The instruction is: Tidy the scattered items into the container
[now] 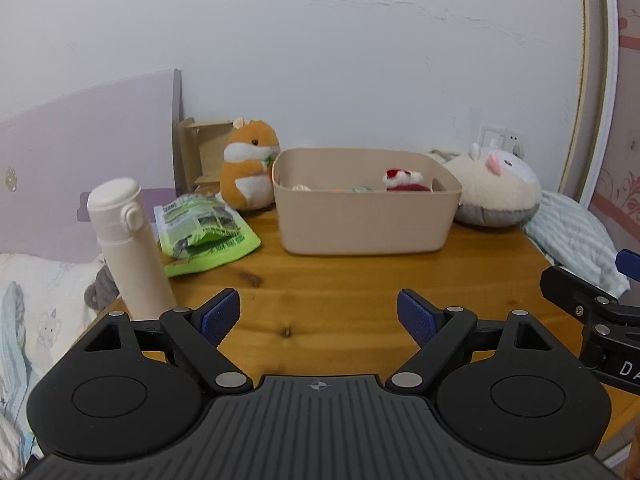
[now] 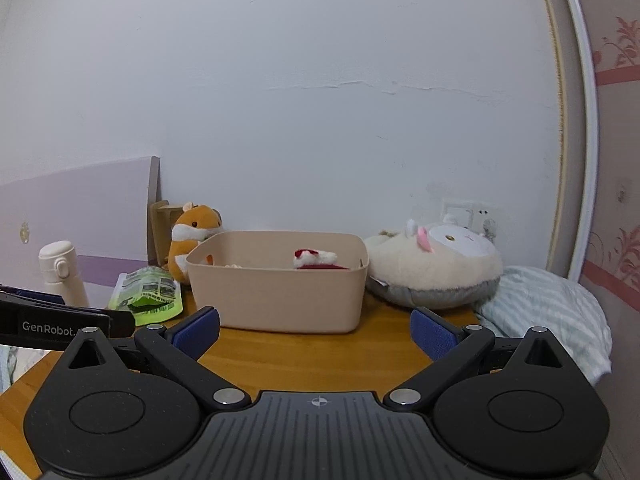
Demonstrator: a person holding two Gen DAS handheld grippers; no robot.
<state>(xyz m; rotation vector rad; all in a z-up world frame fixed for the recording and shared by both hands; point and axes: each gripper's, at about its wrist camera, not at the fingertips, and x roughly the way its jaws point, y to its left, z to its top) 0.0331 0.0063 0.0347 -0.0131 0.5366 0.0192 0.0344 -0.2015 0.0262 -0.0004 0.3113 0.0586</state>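
A beige plastic bin (image 1: pixel 366 220) stands at the back of the wooden table (image 1: pixel 340 300); it also shows in the right wrist view (image 2: pixel 276 292). A red and white plush (image 1: pixel 402 180) and other small items lie inside it. Left of the bin lie a green snack pouch (image 1: pixel 204 232) and an orange hamster plush (image 1: pixel 250 164). A cream bottle (image 1: pixel 128 248) stands upright at the table's left edge. My left gripper (image 1: pixel 319 316) is open and empty, in front of the bin. My right gripper (image 2: pixel 316 334) is open and empty, close to the bin's front.
A big cream plush (image 1: pixel 494 188) lies right of the bin against the wall. A striped pillow (image 2: pixel 548 316) sits beyond the table's right edge. Bedding (image 1: pixel 36 312) lies to the left. A small cardboard box (image 1: pixel 200 156) stands behind the hamster.
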